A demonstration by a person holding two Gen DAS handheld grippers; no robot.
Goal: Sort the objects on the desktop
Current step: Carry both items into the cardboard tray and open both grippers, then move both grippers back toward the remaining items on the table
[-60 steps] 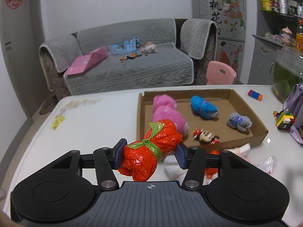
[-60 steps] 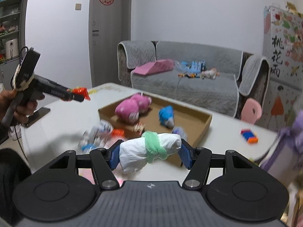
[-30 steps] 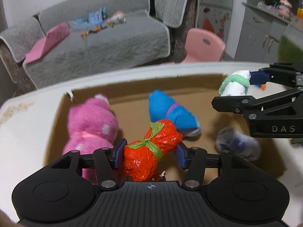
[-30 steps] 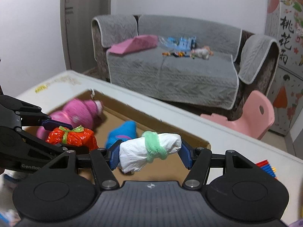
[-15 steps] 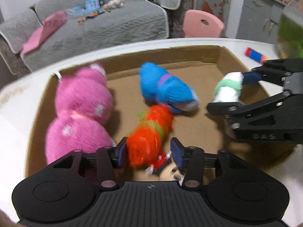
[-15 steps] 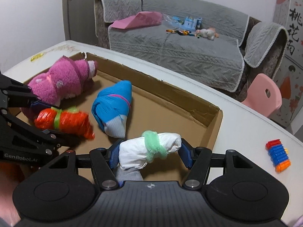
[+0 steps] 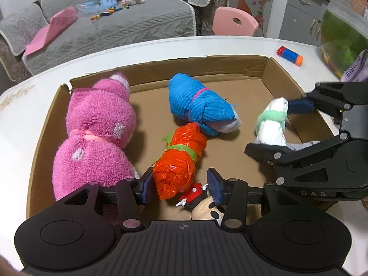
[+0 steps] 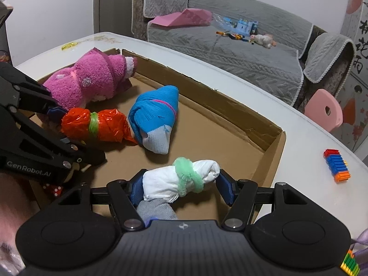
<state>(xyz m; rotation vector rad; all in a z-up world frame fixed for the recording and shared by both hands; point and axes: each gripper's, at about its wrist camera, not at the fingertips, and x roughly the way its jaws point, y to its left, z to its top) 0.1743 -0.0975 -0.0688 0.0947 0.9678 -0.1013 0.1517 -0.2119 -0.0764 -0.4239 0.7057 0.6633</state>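
Left gripper (image 7: 179, 185) jaws parted, just opening off light, crinkly orange bundle (image 7: 178, 161); right gripper (image 8: 179, 187) releasing soft white bundle (image 8: 181, 179). Grip mid-body.

we are seeing a grey sofa (image 8: 241, 46) sitting behind the white table (image 7: 161, 48), carrying a pink cushion (image 8: 184, 17), a blue toy castle (image 8: 247, 26) and a small plush (image 8: 263, 39). a pink chair (image 7: 234, 21) is standing beside it, and a fish tank (image 7: 342, 32) is glowing green at right.
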